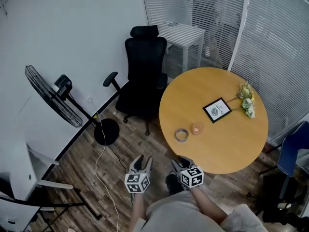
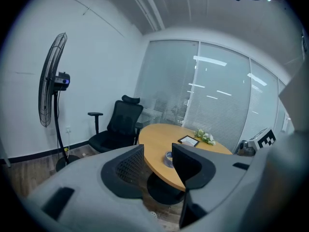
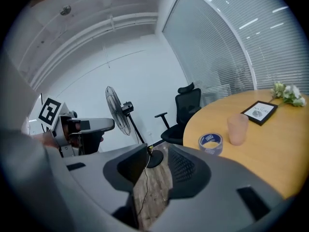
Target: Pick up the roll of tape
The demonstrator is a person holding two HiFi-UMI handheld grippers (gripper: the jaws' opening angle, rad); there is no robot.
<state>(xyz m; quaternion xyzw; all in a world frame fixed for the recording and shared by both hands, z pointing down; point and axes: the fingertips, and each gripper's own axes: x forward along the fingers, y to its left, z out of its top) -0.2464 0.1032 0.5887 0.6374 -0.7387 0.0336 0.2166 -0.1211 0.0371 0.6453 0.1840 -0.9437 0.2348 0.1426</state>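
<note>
Head view: roll of tape (image 1: 181, 135) lies flat on the surface (image 1: 217, 88), just beside the cup (image 1: 197, 128). Left gripper view: left hand-held gripper (image 2: 158, 151) wide, empty. Right gripper view: right hand-held gripper (image 3: 157, 153) wide, empty; it best straddles the roll's wall on the side away from the cup

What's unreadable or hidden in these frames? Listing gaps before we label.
Framed picture: the print is too small to read in the head view.
Roll of tape: its right part is hidden behind a jaw of the left gripper in the left gripper view.
Tape label: the lettering is blurred in the right gripper view.
Pink cup: too small in the head view to tell its contents.
</note>
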